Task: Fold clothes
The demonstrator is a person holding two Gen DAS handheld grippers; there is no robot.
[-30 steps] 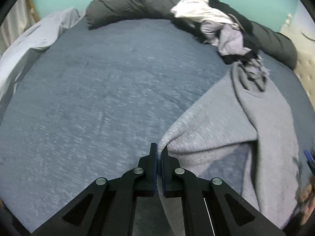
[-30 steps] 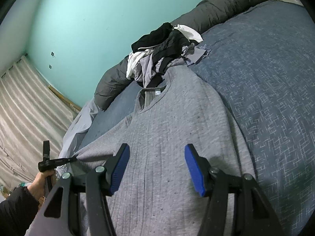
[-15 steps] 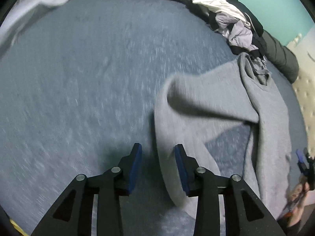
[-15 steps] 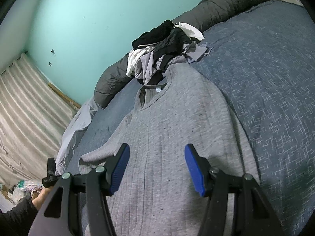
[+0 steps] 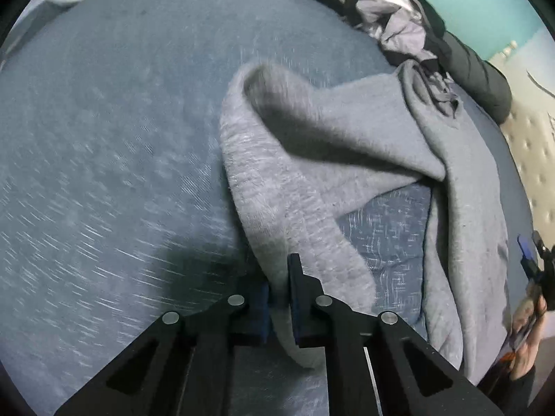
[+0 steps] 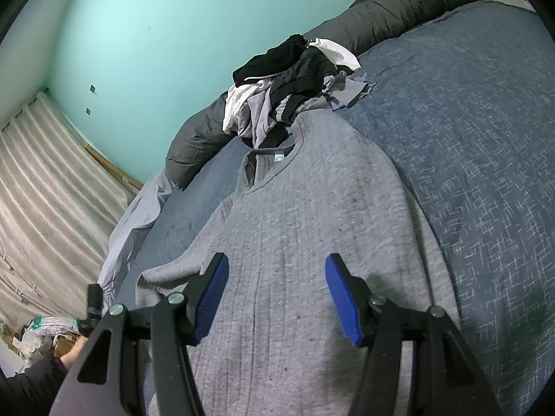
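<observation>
Left wrist: gripper (image 5: 279, 291) now around sleeve (image 5: 277, 208)

Dim, motion-blurred left view, fisheye-warped edges

Left of the sweater (image 5: 312, 159) the blue bedspread (image 5: 104, 138) lies bare, open room for a hand. Along the far edge a heap of clothes (image 6: 291, 79) rests on the dark bolster (image 6: 399, 10), perhaps touching the sweater's collar.
</observation>
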